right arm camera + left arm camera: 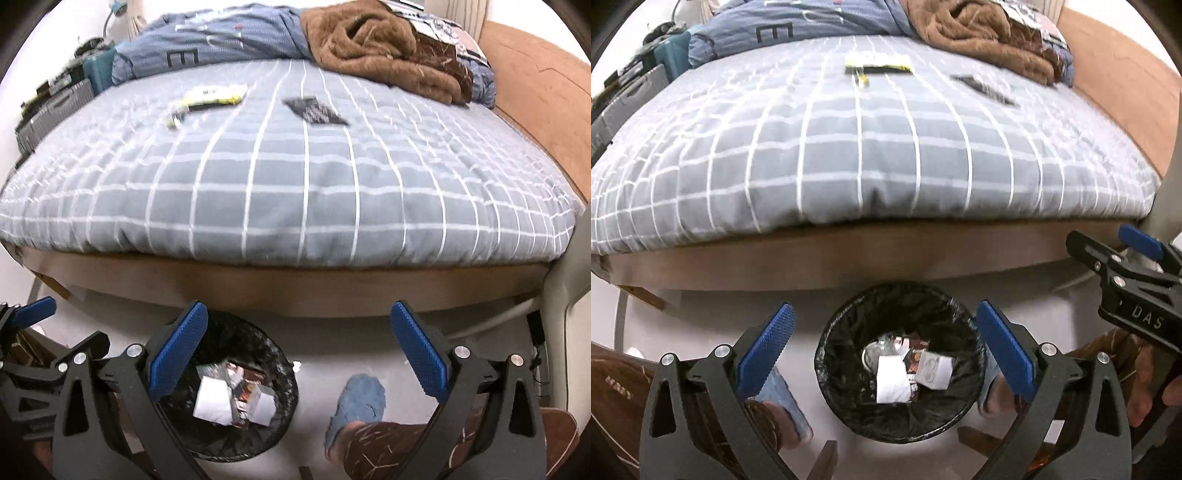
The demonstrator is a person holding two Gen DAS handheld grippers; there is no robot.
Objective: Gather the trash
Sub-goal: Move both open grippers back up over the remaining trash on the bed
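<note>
A round bin with a black liner (899,363) stands on the floor by the bed and holds white paper and small boxes (908,373); it also shows in the right wrist view (240,395). My left gripper (886,354) is open and empty, right above the bin. My right gripper (299,354) is open and empty, above the floor to the right of the bin; it also shows at the right edge of the left wrist view (1126,273). On the bed lie a yellow-and-white wrapper (210,96) and a dark flat packet (316,110).
The bed has a grey checked sheet (280,177) and a wooden frame (258,284). A brown blanket (376,44) and a blue duvet (221,33) lie at its far end. The person's slippered foot (360,402) stands right of the bin. Cases (55,103) stand left of the bed.
</note>
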